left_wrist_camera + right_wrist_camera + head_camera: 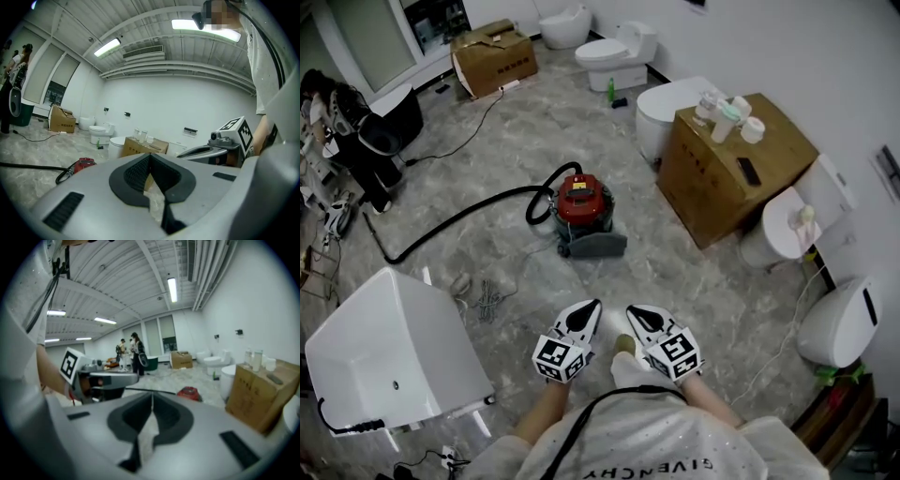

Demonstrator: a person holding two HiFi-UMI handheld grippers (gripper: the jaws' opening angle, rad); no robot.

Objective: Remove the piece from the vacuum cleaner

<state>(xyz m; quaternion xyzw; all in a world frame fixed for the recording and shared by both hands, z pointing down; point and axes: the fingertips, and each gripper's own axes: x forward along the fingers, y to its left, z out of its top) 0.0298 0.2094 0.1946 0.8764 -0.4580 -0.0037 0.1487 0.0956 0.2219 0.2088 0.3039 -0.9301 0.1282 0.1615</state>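
Note:
A red canister vacuum cleaner (583,208) stands on the marble floor in the middle of the head view, with a grey piece (595,246) at its near side and a black hose (459,217) running off to the left. It also shows small and far off as the vacuum cleaner (82,165) in the left gripper view and as the vacuum cleaner (189,393) in the right gripper view. My left gripper (594,306) and right gripper (630,310) hang side by side near the bottom, well short of the vacuum. Both are shut and hold nothing.
A cardboard box (729,164) with bottles and cups stands right of the vacuum, among white toilets (619,52). A white tub-like fixture (389,356) fills the lower left. Another carton (493,58) sits at the back. People (135,353) stand far off.

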